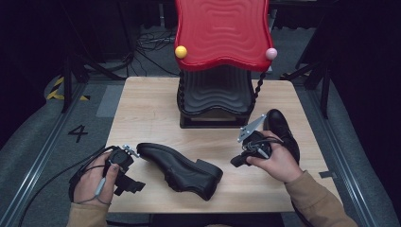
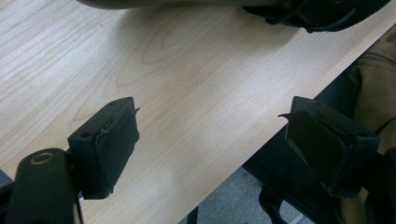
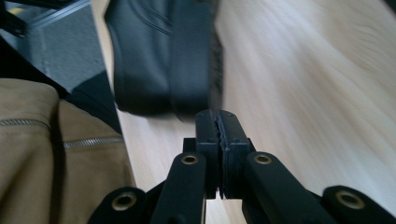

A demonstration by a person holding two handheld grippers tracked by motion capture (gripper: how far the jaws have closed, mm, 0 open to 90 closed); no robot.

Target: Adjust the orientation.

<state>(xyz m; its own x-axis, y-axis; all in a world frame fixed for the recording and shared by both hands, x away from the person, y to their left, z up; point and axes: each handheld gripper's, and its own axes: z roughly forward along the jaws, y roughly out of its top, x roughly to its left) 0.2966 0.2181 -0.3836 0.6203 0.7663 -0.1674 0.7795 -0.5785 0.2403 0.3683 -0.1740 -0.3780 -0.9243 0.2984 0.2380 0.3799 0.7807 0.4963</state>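
The near shoe [image 1: 182,170] lies on the table [image 1: 151,106] between the two tongs, its long axis running from the toe just beside the left gripper [image 1: 126,166] to the heel pointing toward the right gripper [image 1: 240,161]. The left gripper [image 2: 210,149] has its jaws spread wide over bare wood, holding nothing. The right gripper [image 3: 218,128] has its jaws pressed together and empty, the heel [image 3: 187,60] just ahead of its tips, so it looks the better placed of the two for the heel end.

I see two glossy black shoes: one at 6 o'clock [image 1: 182,169], other at 3 o'clock [image 1: 283,130]. Table [image 1: 151,109] is pale wood w/ wavy grain. At 12 o'clock, red rippled panel [image 1: 221,30] over a black rippled base [image 1: 215,97]; yellow ball [image 1: 180,51] & pink ball [image 1: 271,53] at its corners. My sleeves are tan.
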